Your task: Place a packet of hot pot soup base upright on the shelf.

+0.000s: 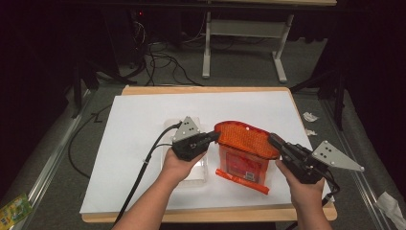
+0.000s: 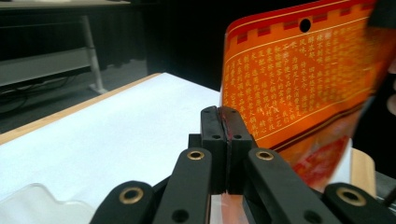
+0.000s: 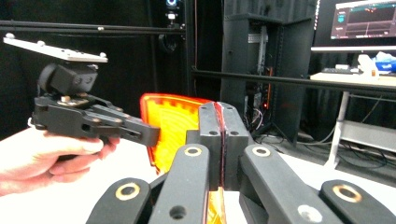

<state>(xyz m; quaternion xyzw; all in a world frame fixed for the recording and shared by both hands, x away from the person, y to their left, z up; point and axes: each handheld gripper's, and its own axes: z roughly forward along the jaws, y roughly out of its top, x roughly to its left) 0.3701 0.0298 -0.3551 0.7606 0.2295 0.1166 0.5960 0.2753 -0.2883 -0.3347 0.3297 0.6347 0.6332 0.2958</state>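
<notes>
Orange snack bag (image 1: 245,143) held up off the tabletop (image 1: 143,110) between both grippers, near the middle and toward the front edge. Glossy orange foil, rows of small yellow print, darker red band pattern along the top seal, round hang hole (image 2: 305,24) near the top. Lower part is see-through with a red label. Torn-off orange strip (image 1: 242,181) lies flat on the white sheet below the bag, close to the front edge.

Left gripper (image 1: 214,137) jaws closed tight on the bag's left edge; in the left gripper view a sliver of red foil shows pinched between them. Right gripper (image 1: 274,140) jaws also closed on the bag's right edge, foil edge visible in the seam in the right gripper view. Left hand (image 1: 179,165) and right hand (image 1: 301,189) each wrap a gripper body.

Clear plastic tray (image 1: 170,129) sits on the sheet behind and under the left gripper. Crumpled paper scraps (image 1: 310,117) near the tabletop's right edge.
</notes>
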